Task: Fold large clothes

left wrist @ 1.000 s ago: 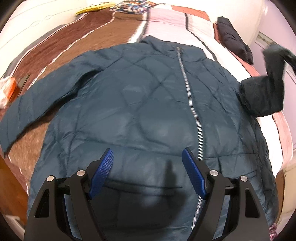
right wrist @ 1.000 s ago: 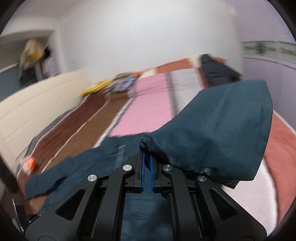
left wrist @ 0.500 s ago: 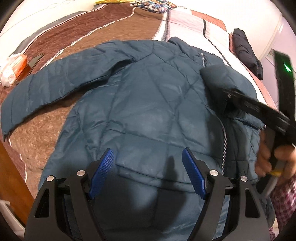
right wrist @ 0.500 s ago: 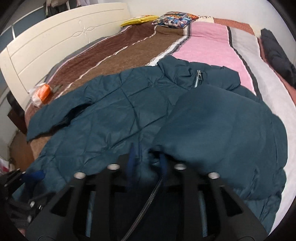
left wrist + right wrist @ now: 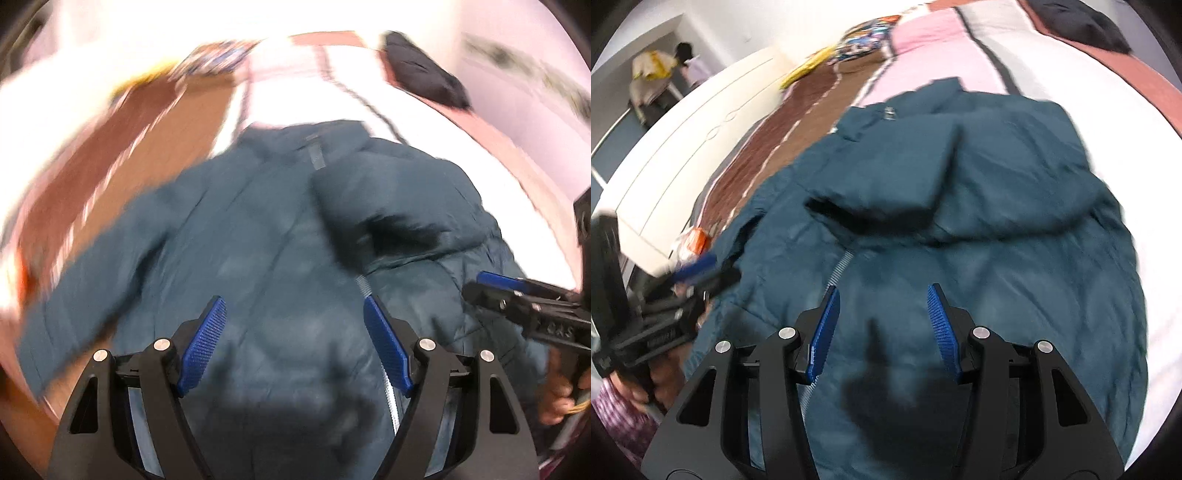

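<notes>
Below both grippers, teal jacket [image 5: 997, 258] on bed, left gripper [image 5: 295, 347] apart, right gripper [image 5: 884, 328] apart

The jacket [image 5: 979, 229] is quilted teal cloth with a faint sheen and a metal zip [image 5: 839, 266]. Both tongs [image 5: 295, 347] [image 5: 883, 328] are matt black plastic with ribbed blue pads [image 5: 823, 332]. The bed [image 5: 923, 48] cover is soft striped cloth.

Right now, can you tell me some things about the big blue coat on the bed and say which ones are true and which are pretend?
1. The jacket lies on the bed. True.
2. The right hand-held gripper is squeezing a sleeve. False: it is open and holds nothing.
3. One sleeve is folded across the jacket's front. True.
4. The left hand-held gripper is shut. False: it is open.
5. The jacket is red. False: it is dark teal.
</notes>
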The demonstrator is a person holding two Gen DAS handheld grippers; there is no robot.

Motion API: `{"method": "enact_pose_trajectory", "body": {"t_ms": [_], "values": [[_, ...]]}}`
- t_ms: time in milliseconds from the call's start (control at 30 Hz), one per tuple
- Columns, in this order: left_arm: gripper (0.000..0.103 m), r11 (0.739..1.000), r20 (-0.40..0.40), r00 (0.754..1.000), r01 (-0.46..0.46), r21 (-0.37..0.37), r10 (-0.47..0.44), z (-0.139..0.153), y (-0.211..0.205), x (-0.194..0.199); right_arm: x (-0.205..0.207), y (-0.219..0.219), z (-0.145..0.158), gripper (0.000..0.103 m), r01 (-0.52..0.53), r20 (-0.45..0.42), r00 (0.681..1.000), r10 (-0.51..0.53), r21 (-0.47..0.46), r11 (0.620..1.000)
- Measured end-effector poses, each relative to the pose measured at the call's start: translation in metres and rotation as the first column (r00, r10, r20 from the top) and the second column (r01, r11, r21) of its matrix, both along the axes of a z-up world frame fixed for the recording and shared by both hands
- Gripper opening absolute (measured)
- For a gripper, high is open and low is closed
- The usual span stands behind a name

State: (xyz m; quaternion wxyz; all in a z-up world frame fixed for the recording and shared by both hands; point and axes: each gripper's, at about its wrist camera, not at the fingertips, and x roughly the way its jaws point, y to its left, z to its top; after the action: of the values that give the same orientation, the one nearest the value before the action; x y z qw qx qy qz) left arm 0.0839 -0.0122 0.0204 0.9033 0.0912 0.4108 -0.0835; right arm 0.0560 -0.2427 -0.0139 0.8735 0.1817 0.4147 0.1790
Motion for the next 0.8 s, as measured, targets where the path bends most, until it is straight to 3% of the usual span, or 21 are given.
{"method": "enact_pose_trajectory", "body": {"t_ms": [67, 133, 200, 267, 367, 500, 600, 633, 667, 700, 767, 800], "values": [[0.075, 0.983, 0.054, 0.992, 0.102, 0.151, -0.111, 0.002, -0.037, 0.006, -0.007, -0.010, -0.004, 0.050, 0.022, -0.006, 1.000, -0.022, 0.007, 1.000], [0.075, 0.955, 0.072, 0.978, 0.172, 0.241, -0.194, 0.000, -0.062, 0.009, -0.011, -0.019, -0.007, 0.050, 0.033, -0.016, 0.999, -0.032, 0.036, 0.999], [0.075, 0.908, 0.083, 0.956, 0.237, 0.345, -0.281, -0.005, -0.088, 0.012, -0.012, -0.029, -0.008, 0.050, 0.045, -0.023, 0.999, -0.044, 0.061, 0.997], [0.075, 0.860, 0.073, 0.928, 0.308, 0.407, -0.366, -0.011, -0.109, 0.016, -0.015, -0.037, -0.010, 0.050, 0.059, -0.022, 0.998, -0.057, 0.083, 0.995], [0.075, 0.807, 0.053, 0.906, 0.347, 0.478, -0.420, -0.018, -0.131, 0.026, -0.017, -0.046, -0.012, 0.050, 0.067, -0.019, 0.998, -0.066, 0.109, 0.992], [0.075, 0.774, 0.042, 0.896, 0.358, 0.521, -0.443, -0.023, -0.146, 0.045, -0.019, -0.051, -0.016, 0.050, 0.063, -0.021, 0.998, -0.061, 0.132, 0.989], [0.075, 0.769, 0.035, 0.906, 0.338, 0.542, -0.423, -0.027, -0.151, 0.064, -0.020, -0.052, -0.018, 0.050, 0.055, -0.017, 0.998, -0.053, 0.145, 0.988], [0.069, 0.770, 0.031, 0.910, 0.332, 0.544, -0.414, -0.029, -0.152, 0.068, -0.019, -0.053, -0.019, 0.050, 0.052, -0.016, 0.999, -0.051, 0.148, 0.988], [0.050, 0.774, 0.027, 0.912, 0.331, 0.540, -0.409, -0.029, -0.153, 0.073, -0.019, -0.054, -0.019, 0.050, 0.050, -0.014, 0.999, -0.048, 0.155, 0.987], [0.039, 0.783, 0.014, 0.916, 0.335, 0.524, -0.401, -0.029, -0.152, 0.078, -0.020, -0.054, -0.019, 0.050, 0.050, -0.013, 0.999, -0.048, 0.159, 0.986], [0.018, 0.825, 0.007, 0.933, 0.314, 0.469, -0.359, -0.024, -0.145, 0.084, -0.021, -0.055, -0.020, 0.050, 0.053, -0.009, 0.999, -0.052, 0.161, 0.986], [0.013, 0.854, 0.017, 0.942, 0.295, 0.428, -0.334, -0.018, -0.139, 0.088, -0.021, -0.055, -0.021, 0.050, 0.056, -0.009, 0.998, -0.055, 0.160, 0.986]]}}
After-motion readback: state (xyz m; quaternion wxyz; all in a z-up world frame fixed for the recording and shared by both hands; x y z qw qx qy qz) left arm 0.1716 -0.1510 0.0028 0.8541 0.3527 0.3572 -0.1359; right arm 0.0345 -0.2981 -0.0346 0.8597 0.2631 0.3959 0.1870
